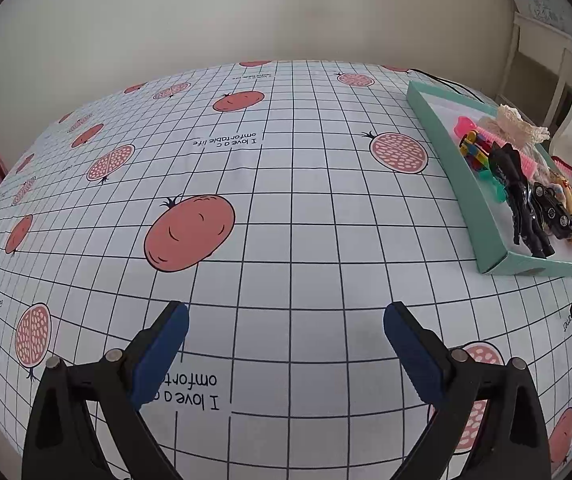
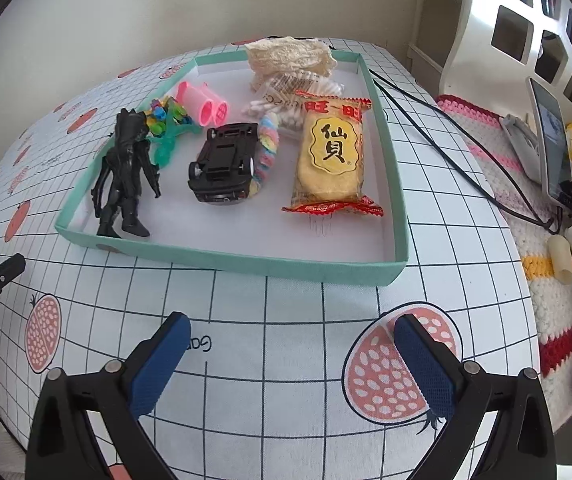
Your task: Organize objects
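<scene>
Jaws spread wide on left gripper and right gripper — both empty, short of the teal tray. Inside it: black figure, toy car, cracker packet.

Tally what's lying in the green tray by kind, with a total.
Contents of the green tray:
Toys: 4: black figure, black toy car, pink binoculars, colourful brick toy
Snack packets: 1: yellow rice cracker packet
Cotton swab bags: 1
Lace cloths: 1
Pastel rings: 1
Total: 8
</scene>
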Demonstrator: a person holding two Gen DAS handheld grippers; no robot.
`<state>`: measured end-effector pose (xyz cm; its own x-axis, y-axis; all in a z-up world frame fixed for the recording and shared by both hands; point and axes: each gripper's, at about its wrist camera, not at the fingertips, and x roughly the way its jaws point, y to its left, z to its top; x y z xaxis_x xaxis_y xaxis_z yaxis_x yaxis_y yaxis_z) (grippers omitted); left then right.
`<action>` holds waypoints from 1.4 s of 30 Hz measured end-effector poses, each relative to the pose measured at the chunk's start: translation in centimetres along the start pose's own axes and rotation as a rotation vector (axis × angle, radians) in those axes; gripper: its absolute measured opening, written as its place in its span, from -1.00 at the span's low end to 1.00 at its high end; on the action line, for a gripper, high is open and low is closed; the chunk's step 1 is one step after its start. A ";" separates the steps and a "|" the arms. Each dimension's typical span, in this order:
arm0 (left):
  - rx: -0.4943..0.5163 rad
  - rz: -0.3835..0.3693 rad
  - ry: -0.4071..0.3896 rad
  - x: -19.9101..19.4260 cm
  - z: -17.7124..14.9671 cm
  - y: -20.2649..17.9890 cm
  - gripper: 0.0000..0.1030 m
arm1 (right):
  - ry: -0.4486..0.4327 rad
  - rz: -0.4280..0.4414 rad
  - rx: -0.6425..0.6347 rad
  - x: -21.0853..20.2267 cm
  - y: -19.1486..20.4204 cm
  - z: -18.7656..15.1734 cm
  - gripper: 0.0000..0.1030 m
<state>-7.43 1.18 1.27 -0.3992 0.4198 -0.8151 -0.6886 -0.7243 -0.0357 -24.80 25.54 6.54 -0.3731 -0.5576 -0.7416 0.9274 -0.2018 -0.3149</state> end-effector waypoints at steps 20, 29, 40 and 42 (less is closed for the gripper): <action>-0.049 -0.014 0.010 0.8 -0.7 1.0 0.93 | -0.067 -0.037 -0.013 0.4 0.2 -0.1 1.00; -0.060 -0.010 0.009 0.6 -1.1 1.1 0.94 | -0.076 -0.037 -0.023 0.3 0.4 -0.2 1.00; -0.062 -0.009 0.009 0.6 -1.2 1.2 0.94 | -0.083 -0.039 -0.026 0.3 0.6 -0.4 1.00; -0.064 -0.005 0.009 0.7 -1.2 1.2 0.94 | -0.084 -0.041 -0.029 0.3 0.7 -0.3 1.00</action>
<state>-7.78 -0.04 0.01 -0.3906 0.4185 -0.8199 -0.6504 -0.7558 -0.0760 -24.30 25.53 5.92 -0.4065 -0.6150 -0.6757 0.9097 -0.2037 -0.3619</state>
